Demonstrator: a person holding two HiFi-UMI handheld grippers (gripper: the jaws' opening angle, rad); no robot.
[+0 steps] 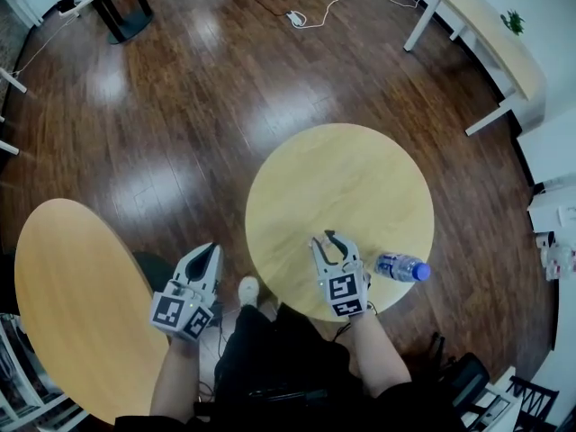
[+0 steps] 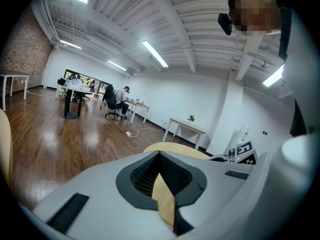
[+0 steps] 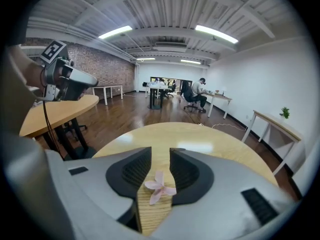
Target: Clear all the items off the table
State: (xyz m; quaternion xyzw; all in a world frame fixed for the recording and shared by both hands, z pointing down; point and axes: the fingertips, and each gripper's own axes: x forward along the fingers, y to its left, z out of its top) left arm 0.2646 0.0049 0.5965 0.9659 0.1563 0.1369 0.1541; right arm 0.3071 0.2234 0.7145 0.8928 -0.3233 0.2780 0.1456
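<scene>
- While my right gripper [image 3: 160, 159] stands part open, a small pink flower [image 3: 159, 187] lies unpinched between its jaws on the round pale-wood table [image 1: 360, 178].
- Clear plastic bottle [image 1: 400, 266] just right.
- Likely step: flower pickup; close low, gently.
- Left gripper [image 1: 212, 250] shut, empty.

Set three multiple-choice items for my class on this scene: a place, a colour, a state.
1. Where does the water bottle lie?
A. on the floor
B. on the round table, near its edge
C. on the white desk

2. What colour is the flower between the jaws of the right gripper?
A. yellow
B. blue
C. pink

3. How do those jaws stand?
A. apart, not pressing the flower
B. shut on the bottle
C. shut on nothing

1 B: the head view shows it lying on the tabletop.
2 C: its petals are pale pink.
3 A: tabletop shows between them.
</scene>
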